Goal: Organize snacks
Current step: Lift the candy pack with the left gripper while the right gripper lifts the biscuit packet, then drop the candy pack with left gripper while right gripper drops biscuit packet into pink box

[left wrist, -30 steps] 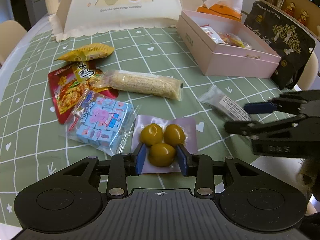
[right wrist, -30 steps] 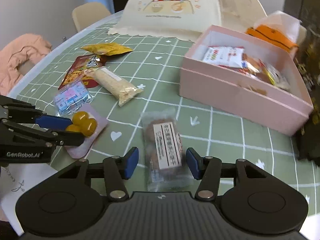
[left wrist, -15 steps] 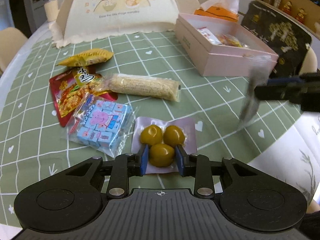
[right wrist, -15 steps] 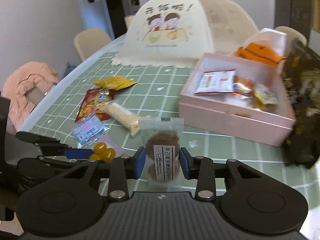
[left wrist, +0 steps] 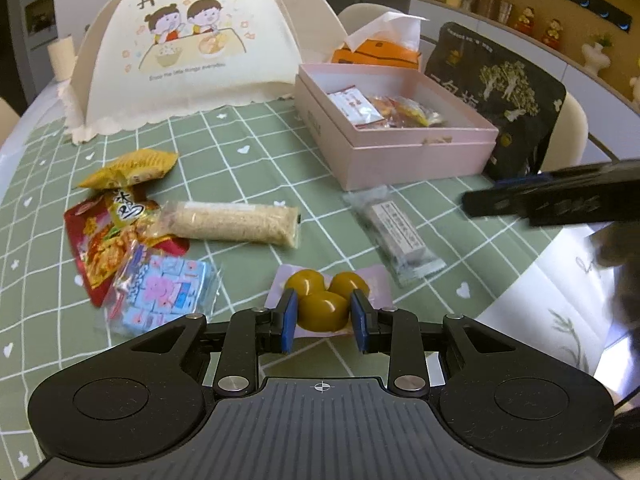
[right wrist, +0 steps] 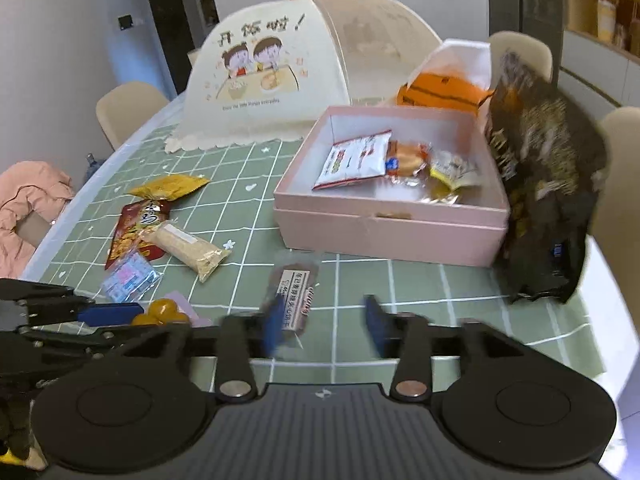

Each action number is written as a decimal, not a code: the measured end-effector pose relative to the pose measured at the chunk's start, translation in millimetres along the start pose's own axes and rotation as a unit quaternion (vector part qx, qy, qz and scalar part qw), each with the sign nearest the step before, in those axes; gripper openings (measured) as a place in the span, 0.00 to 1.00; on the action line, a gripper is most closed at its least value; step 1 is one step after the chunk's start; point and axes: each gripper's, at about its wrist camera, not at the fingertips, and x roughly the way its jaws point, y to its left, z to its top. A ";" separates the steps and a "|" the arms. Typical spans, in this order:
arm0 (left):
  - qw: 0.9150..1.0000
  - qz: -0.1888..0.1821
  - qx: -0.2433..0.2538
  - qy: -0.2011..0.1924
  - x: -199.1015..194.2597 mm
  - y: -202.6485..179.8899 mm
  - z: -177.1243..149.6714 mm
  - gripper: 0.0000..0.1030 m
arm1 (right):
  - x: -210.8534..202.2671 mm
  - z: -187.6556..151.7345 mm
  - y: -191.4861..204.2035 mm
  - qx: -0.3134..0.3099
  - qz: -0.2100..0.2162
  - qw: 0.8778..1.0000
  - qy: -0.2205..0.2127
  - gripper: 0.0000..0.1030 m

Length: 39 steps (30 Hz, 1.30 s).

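Note:
My left gripper (left wrist: 323, 322) is shut on the front one of three yellow balls in a clear packet (left wrist: 320, 308) that rests on the green checked tablecloth. The jaws of my right gripper (right wrist: 322, 324) are opening and blurred. A clear packet of brown biscuit with a white label (right wrist: 294, 300) sits loose between them near the left finger, with no pad pressing on it. The left wrist view shows this biscuit packet (left wrist: 396, 236) lying flat on the cloth. An open pink box (right wrist: 380, 236) behind it holds several snacks.
A yellow packet (left wrist: 132, 166), a red packet (left wrist: 92, 252), a rice bar (left wrist: 232, 224) and a blue cube packet (left wrist: 160, 288) lie at left. A food cover (left wrist: 188, 60), an orange tissue box (left wrist: 376, 52) and a black bag (left wrist: 504, 100) stand behind.
My right gripper lifted the biscuit packet, then opened and let it go; it now lies nearer the pink box. My left jaws closed in on the yellow balls.

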 end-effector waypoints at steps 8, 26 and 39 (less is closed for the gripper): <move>1.000 -0.012 -0.028 0.002 -3.7 2.8 -8.1 0.32 | 67.2 18.4 30.5 -0.032 -0.024 0.998 0.051 0.69; 0.999 -0.029 -0.017 0.012 -6.4 -1.1 -5.3 0.32 | 48.7 9.2 28.3 -0.064 -0.001 0.997 0.040 0.36; 0.972 -0.084 0.029 -0.216 -60.6 -23.9 146.1 0.32 | -148.0 104.8 -11.0 -0.056 -0.080 0.967 -0.234 0.36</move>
